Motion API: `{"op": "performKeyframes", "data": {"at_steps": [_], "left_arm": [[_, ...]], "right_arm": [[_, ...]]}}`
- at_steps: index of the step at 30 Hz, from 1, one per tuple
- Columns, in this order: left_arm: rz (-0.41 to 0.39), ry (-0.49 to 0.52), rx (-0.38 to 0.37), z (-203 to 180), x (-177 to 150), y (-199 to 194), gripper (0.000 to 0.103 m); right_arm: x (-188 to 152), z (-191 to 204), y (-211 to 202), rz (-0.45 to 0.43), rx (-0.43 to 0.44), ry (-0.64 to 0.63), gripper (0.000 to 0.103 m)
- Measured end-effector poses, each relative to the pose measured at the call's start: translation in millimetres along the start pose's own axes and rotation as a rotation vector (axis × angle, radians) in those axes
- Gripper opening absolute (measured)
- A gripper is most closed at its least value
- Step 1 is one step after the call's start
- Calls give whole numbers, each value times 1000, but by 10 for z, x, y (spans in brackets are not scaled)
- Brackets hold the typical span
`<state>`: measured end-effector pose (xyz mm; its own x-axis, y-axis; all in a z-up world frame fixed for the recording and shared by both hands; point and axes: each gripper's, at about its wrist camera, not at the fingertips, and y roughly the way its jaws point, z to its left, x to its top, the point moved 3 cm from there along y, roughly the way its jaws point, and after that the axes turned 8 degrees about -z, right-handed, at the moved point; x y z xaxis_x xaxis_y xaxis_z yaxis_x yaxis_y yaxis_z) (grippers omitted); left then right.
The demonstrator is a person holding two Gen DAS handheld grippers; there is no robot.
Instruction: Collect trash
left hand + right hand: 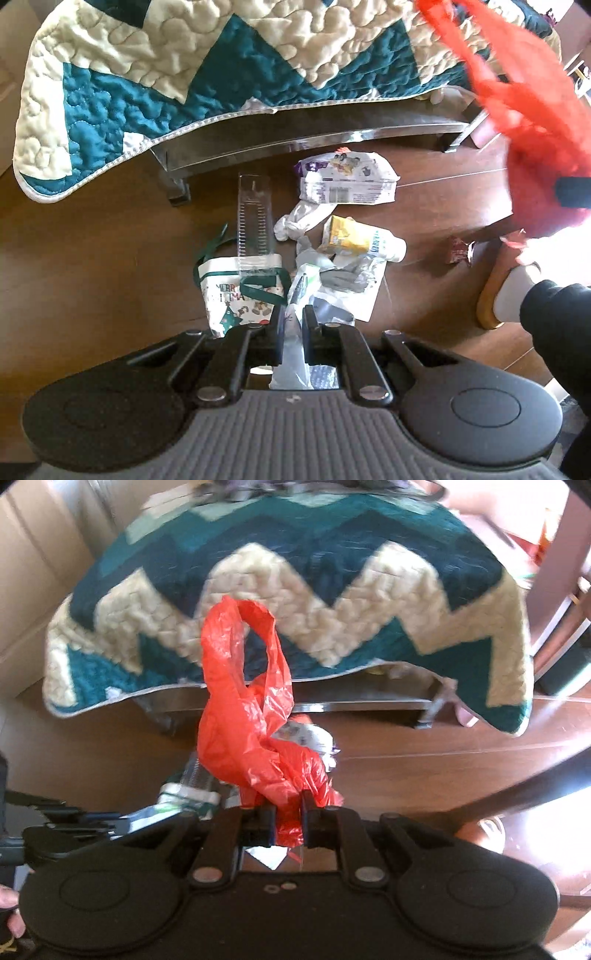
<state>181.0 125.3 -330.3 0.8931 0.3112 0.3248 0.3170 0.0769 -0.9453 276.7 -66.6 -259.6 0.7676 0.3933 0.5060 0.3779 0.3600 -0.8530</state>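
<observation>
My left gripper (293, 326) points down at the floor, shut on a silvery-white plastic wrapper (291, 365) that hangs between its pads. Below it lies a heap of trash: a Christmas gift bag (232, 299), a clear ribbed plastic tube (255, 218), a white printed package (347, 181), a yellow carton (345, 236), a knotted white plastic piece (295, 223) and grey wrappers (334, 271). My right gripper (288, 814) is shut on a crumpled red plastic bag (247, 716), which also shows blurred in the left wrist view as the red bag (517, 110).
A teal and cream quilt (221, 74) hangs over a low metal-framed bed (314, 129) behind the trash. A small red wrapper (458, 251) lies to the right on the dark wood floor (92, 240). A person's foot in a white sock and yellow slipper (495, 295) stands beside it.
</observation>
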Motion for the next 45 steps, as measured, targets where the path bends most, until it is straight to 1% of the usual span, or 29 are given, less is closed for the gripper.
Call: {"op": "performKeyframes", "data": {"at_steps": [1,3,6,9,13,18,20,25,31,34,36,39,43,45], "left_arm": [[-1,-6,5,19,4,-31,9],[-24,-14,-20,33,70,-145,9],[-91,15,-57,-1,244,-450,9],[-164,15,-93,-47,453,-791,9],[-286,16,-138,-198,755,-1311,9],[-448,66,-198,-527,1089,-2093,9],[-512,86,-223,-689,1224,-2422,9],[-632,121,-297,-1135,1542,-3139,9],[-713,173,-348,-1712,1852,-3756,9],[-770,196,-371,-2017,2006,-4111,9],[-809,221,-389,-2276,2122,-4353,9],[-860,259,-422,-2652,2254,-4697,9],[-901,323,-480,-3277,2382,-5035,9],[-904,342,-517,-3579,2379,-5122,9]], "right_arm": [[11,-17,-35,-8,3,18,11],[42,-48,-188,-37,8,26,11],[103,-84,-492,-87,14,14,11],[148,-139,-842,-140,2,1,11],[307,-200,-1398,-223,-14,-13,11],[516,-297,-2209,-362,-42,-39,11],[597,-357,-2522,-416,-58,-43,11],[768,-578,-3229,-543,-106,-38,11],[965,-1015,-3959,-682,-211,-12,11],[1065,-1340,-4321,-732,-287,13,11],[1105,-1544,-4525,-750,-322,36,11],[1127,-1871,-4698,-758,-378,73,11],[1119,-2276,-4741,-736,-425,135,11],[1099,-2447,-4691,-716,-438,162,11]]}}
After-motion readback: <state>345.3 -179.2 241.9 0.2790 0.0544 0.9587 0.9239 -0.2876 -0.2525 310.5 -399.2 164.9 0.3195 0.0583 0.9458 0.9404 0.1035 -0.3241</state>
